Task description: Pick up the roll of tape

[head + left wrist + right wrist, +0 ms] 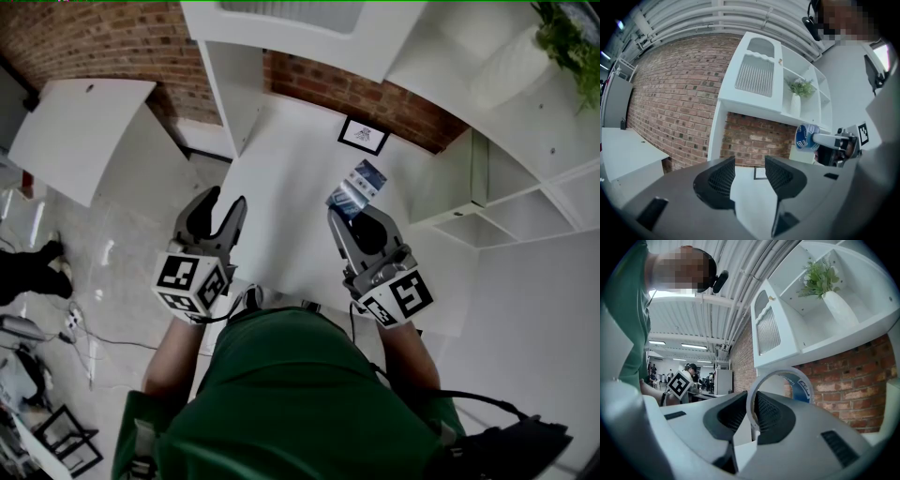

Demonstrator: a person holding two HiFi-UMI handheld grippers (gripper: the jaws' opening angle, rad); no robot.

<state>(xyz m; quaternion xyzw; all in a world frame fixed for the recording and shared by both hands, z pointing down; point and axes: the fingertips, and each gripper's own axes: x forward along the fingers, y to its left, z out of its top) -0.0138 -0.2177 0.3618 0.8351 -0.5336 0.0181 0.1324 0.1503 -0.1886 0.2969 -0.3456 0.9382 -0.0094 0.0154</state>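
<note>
The roll of tape (357, 188), clear with a blue and white printed core, is held above the white table (281, 187) by my right gripper (351, 217), whose jaws are shut on its wall. In the right gripper view the roll of tape (787, 383) stands upright as a ring between the two dark pads. The left gripper view shows the roll of tape (806, 137) off to the right, at the tip of the other gripper. My left gripper (217, 212) hovers over the table's left edge, open, with nothing between its fingers (723, 179).
A small framed picture (364, 135) lies on the table near the brick wall. White shelving (506, 187) stands to the right with a potted plant (820, 280) on it. A white cabinet (757, 75) hangs above the table.
</note>
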